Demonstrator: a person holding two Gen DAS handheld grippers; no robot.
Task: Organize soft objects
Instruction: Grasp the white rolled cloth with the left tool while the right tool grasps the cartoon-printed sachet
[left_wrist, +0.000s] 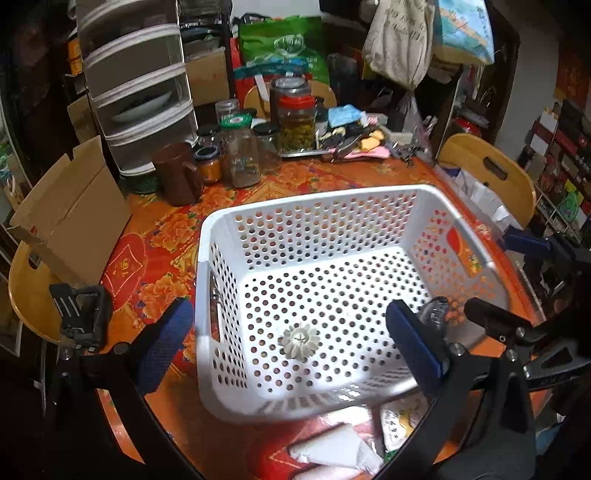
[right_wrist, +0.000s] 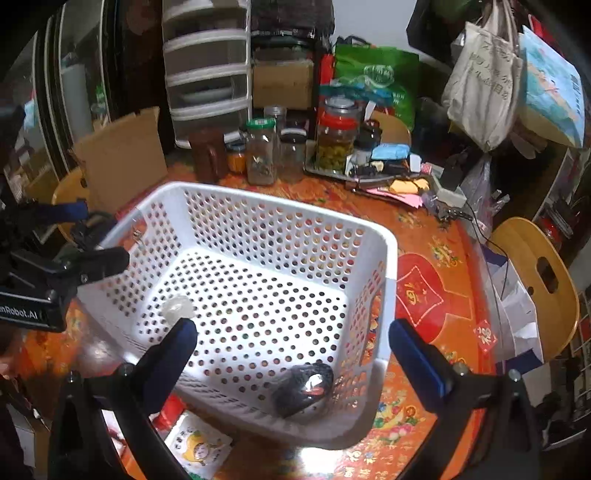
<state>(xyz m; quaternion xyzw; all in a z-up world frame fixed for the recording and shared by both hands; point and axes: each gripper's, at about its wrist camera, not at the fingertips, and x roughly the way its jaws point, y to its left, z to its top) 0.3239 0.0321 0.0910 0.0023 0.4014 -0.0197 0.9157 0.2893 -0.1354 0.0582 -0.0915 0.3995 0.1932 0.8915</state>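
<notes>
So both grippers are hanging over the near side of the white perforated basket (left_wrist: 314, 280), and both have their blue pads spread wide with nothing between them. The left gripper (left_wrist: 288, 350) straddles the basket's near-left corner, with a small pale flower-shaped soft thing (left_wrist: 300, 341) lying on the basket floor right between its fingers. The right gripper (right_wrist: 293, 354) looks down at a dark squishy lump (right_wrist: 304, 387) in the near-right corner of the basket, just below its open fingers. White folded packets (left_wrist: 332, 446) and a cartoon-printed packet (right_wrist: 195, 448) lie on the orange floral tablecloth (right_wrist: 436, 295) just outside the near wall. Jars (left_wrist: 240, 155) crowd the far side, well apart.
</notes>
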